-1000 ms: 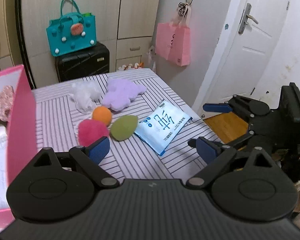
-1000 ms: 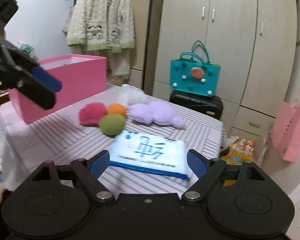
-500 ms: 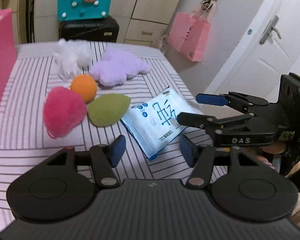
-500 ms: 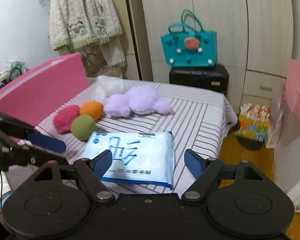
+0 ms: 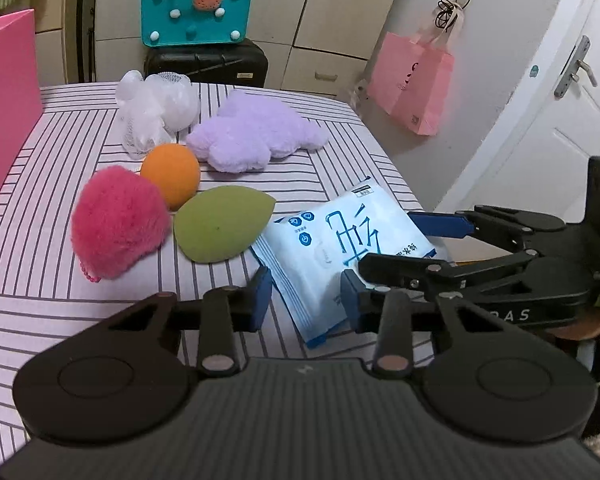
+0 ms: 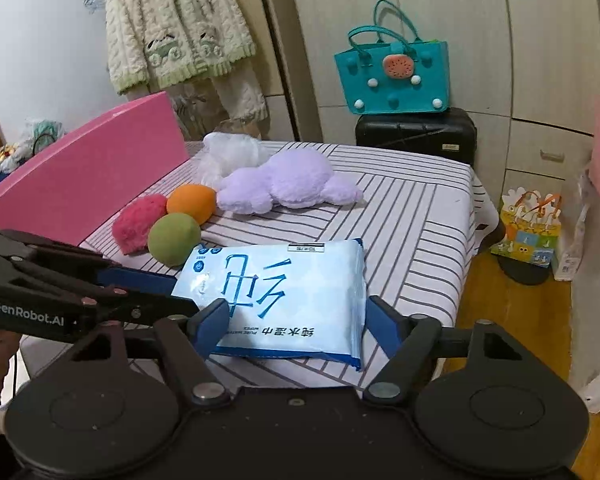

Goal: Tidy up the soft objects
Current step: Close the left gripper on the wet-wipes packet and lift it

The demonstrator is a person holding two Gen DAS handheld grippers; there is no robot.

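Gripping one corner of the blue wipes pack (image 5: 332, 248) at lower centre, left claw (image 5: 304, 296) clenched; right claw (image 6: 296, 320) closing around its near end, pads apparently not yet pressing; beyond, on the striped table (image 5: 40, 280): green sponge (image 5: 220, 234), red puff (image 5: 118, 220), orange ball (image 5: 172, 176), purple plush (image 5: 252, 136), white mesh (image 5: 156, 108).

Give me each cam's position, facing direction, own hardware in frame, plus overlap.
Left wrist: on the left hand-held gripper, facing the wipes pack; right hand-held gripper enters from the right.
Right wrist: on the right hand-held gripper, its jaws closing around the pack; left gripper enters from the left.
Shared: pack, green sponge, pink box.
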